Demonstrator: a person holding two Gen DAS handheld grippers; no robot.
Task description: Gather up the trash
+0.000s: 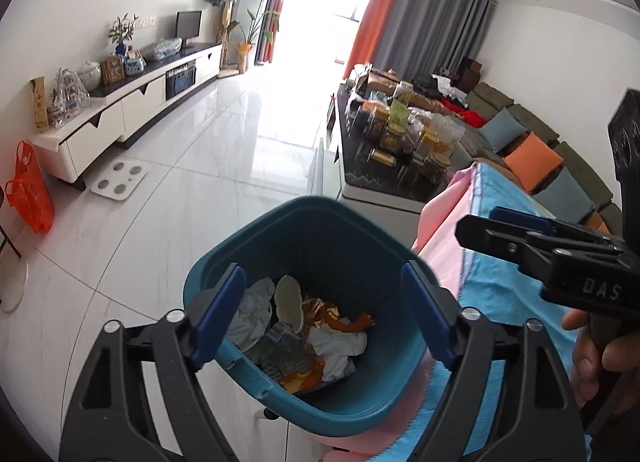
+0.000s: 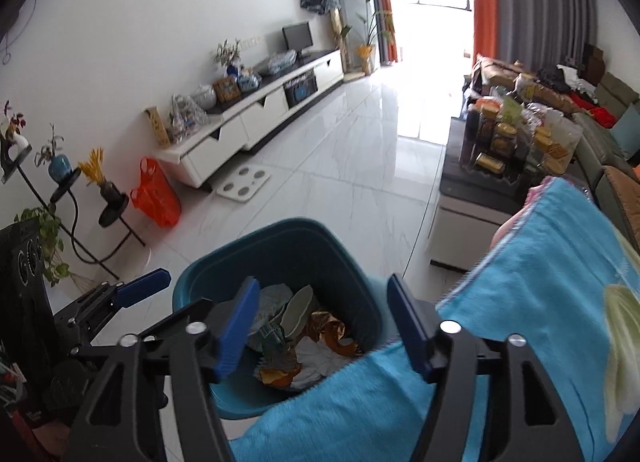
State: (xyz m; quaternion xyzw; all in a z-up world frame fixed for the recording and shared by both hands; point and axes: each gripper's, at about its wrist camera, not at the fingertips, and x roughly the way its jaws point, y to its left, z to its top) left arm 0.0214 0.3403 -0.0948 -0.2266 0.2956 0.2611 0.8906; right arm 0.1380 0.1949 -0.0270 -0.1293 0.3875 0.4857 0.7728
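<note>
teal plastic bin [image 1: 320,246]: crumpled white paper [image 1: 338,346], orange peels [image 1: 360,322], pale shell-shaped piece [image 1: 289,302] | left tool [image 1: 320,316]: apart, empty | right tool [image 2: 320,326]: apart, empty

White tiled floor [image 2: 360,190] carries a teal bin [image 2: 224,274] (trash inside), a scale [image 2: 244,184], an orange bag [image 2: 158,198].

Below the left gripper [image 1: 322,316], smooth, slightly glossy teal plastic is seen on the bin [image 1: 248,378], which is filled with crumpled white paper [image 1: 340,346] and shiny gold foil [image 1: 320,308]. Matt black plastic arms and blue pads [image 1: 218,316] are shown on it. Right of it, soft fuzzy blue cloth [image 1: 496,290] is draped. Beyond, the floor [image 1: 224,150] is tiled in glossy white.
</note>
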